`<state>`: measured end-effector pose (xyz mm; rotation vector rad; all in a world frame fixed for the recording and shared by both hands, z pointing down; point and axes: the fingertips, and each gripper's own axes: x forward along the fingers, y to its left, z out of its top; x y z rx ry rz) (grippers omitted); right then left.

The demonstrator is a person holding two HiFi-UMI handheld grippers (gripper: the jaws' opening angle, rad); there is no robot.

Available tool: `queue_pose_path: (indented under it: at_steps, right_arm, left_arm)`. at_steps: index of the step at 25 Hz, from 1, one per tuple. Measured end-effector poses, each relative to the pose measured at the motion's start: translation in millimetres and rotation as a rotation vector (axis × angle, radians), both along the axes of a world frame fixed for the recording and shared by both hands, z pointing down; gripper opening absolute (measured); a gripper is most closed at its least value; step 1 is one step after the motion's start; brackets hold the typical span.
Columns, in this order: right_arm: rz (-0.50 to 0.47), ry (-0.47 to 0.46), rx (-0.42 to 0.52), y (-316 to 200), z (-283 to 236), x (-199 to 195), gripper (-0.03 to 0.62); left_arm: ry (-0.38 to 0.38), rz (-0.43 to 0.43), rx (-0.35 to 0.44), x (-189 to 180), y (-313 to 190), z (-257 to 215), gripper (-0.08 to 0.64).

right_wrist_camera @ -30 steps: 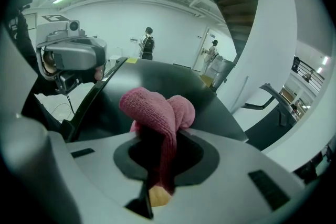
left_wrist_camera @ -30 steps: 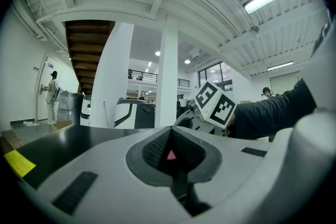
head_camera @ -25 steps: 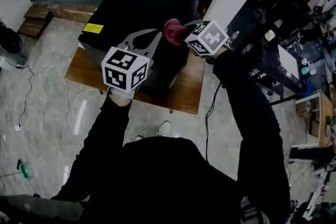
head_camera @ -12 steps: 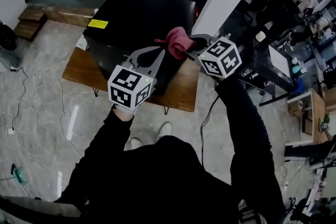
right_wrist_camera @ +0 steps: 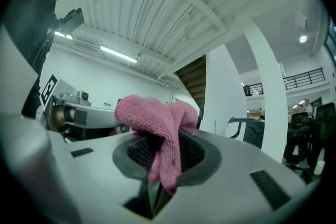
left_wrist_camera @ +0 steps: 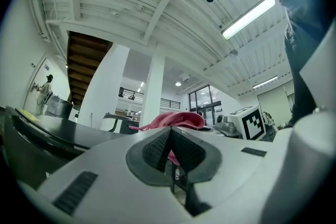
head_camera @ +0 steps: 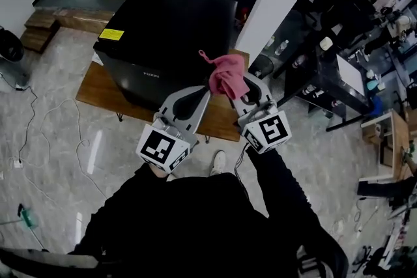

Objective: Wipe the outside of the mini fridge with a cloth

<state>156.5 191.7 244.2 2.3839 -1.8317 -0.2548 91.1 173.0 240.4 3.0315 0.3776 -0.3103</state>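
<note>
We find a pale stone floor (head_camera: 58,140) and a low wooden tabletop (head_camera: 98,93) bearing the black mini fridge (head_camera: 166,36), which sits ahead of both jaw tips and apart from them. The right hand-held gripper (head_camera: 242,93) clamps the pink cloth (head_camera: 228,75), bunched over its tips. The left hand-held gripper (head_camera: 201,93), just beside it, is closed on nothing. We judge the cloth is held clear before a wiping pass.

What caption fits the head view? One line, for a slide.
Right hand-held gripper clamps a pink cloth near the black mini fridge; left hand-held gripper shut and empty.
</note>
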Motion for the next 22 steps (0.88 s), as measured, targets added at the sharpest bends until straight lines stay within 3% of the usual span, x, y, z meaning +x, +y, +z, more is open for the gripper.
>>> queue_pose_path:
  at_steps: [5,12,16,22]
  right_arm:
    - [0.005,-0.077,0.154,31.5,31.4,19.0,0.086]
    - [-0.124,-0.274,0.213,22.6,79.7,54.2,0.086]
    - [-0.180,-0.356,0.263,12.4,90.8,79.7,0.084]
    - [-0.246,-0.389,0.322,6.9,105.8,102.9,0.083]
  left_arm:
    - [0.019,-0.051,0.024,16.6,26.2,20.3,0.002]
    - [0.019,-0.140,0.052,49.9,46.3,29.9,0.002]
    - [-0.046,-0.149,0.100,78.4,64.7,43.6,0.002]
    - [-0.120,-0.167,0.094,117.3,77.7,66.4,0.002]
